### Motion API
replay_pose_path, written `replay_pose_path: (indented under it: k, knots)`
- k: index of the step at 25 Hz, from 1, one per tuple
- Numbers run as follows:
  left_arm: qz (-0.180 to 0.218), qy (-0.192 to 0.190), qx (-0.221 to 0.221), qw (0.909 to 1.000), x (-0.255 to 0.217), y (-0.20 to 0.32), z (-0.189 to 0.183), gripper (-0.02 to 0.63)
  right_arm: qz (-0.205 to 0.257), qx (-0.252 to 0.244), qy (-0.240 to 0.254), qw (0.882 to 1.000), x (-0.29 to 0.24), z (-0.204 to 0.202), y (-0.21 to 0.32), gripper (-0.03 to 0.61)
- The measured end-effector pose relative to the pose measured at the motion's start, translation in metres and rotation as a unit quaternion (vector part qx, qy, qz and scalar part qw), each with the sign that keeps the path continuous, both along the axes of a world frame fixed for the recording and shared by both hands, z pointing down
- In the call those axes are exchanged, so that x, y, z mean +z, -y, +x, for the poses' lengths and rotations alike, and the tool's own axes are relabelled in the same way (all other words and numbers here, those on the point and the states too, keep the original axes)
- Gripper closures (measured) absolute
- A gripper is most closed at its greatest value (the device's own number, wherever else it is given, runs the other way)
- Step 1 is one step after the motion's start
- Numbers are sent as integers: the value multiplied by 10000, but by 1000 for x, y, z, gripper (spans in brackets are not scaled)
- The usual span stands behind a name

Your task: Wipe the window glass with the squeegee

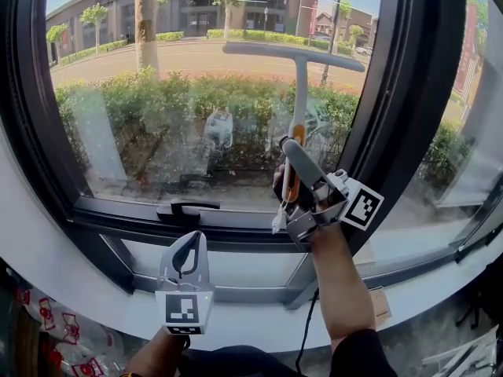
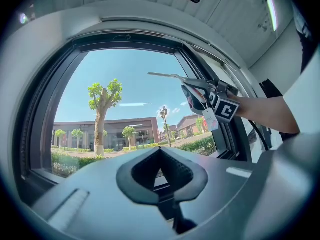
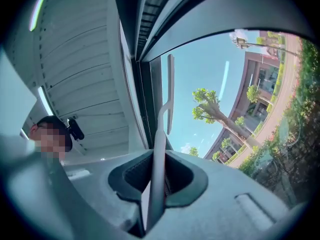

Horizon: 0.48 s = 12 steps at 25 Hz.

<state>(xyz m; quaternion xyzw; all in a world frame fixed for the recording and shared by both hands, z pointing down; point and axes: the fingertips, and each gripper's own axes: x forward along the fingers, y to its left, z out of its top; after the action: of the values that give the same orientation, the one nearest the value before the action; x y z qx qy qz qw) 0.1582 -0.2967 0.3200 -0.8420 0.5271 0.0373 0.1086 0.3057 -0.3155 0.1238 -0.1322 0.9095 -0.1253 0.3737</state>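
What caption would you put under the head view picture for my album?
Right gripper holds the squeegee up to the window glass while the left gripper hangs below, shut.

Smooth pale plastic squeegee (image 1: 299,93), smudged glossy glass (image 1: 157,116), matt dark frame (image 1: 393,93)

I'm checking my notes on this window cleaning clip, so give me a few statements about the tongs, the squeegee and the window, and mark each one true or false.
1. The right tongs are clamped on the handle of the squeegee. True.
2. The left tongs hold a cloth. False: they are shut with nothing between them.
3. The squeegee's blade lies level, high up on the window glass. True.
4. The black window handle sits above the blade. False: it sits low, well below the blade and left of the right tongs.
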Motion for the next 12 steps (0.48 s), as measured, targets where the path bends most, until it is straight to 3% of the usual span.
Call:
replay_pose_path:
  k: [8,12]
  knots:
    - [-194,87,80,9997,18,-2,7,595,-515,-48,358,9980,71,7,-14,535]
    - [-294,-103,114,9994,22,-5,10,595,-894,-26,417,9951,122,9,-22,535]
